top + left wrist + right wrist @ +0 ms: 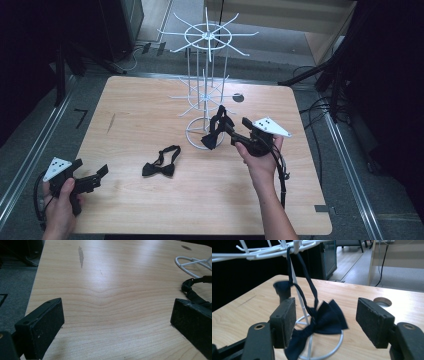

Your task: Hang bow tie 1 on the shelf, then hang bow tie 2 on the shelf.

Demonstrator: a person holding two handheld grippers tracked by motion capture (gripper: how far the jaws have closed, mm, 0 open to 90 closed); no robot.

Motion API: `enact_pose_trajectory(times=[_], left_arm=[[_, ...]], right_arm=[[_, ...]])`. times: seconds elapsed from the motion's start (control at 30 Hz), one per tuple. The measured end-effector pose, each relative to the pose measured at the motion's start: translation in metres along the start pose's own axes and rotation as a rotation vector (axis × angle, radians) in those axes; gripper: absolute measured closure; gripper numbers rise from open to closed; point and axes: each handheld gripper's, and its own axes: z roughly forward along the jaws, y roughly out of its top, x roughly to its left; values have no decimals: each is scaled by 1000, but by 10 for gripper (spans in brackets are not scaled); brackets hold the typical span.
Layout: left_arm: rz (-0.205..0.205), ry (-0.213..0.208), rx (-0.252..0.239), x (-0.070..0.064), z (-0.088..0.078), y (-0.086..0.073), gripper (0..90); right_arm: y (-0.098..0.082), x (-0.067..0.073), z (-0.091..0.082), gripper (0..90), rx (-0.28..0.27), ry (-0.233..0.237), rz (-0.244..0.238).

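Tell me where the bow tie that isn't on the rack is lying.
In the high view, the loose bow tie lies flat on the table near its middle, left of the white rack's ring base, between the left gripper and the right gripper.

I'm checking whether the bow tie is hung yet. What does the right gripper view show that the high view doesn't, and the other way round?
Right gripper view: the bow tie's strap looped over an arm of the white wire rack.

High view: a second bow tie lying on the table, and the left gripper.

Both: the hanging bow tie and the open right gripper, its pads off the tie.
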Motion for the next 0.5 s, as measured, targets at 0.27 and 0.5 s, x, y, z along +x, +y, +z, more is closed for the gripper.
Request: enact_pose_trajectory(times=[0.27,0.5], left_arm=[[2,4,1,0,-1,0,0],[13,9,12,-2,1,0,0]], right_arm=[[-16,0,-14,306,14,2,1],[-36,4,-14,314,59,0,2]])
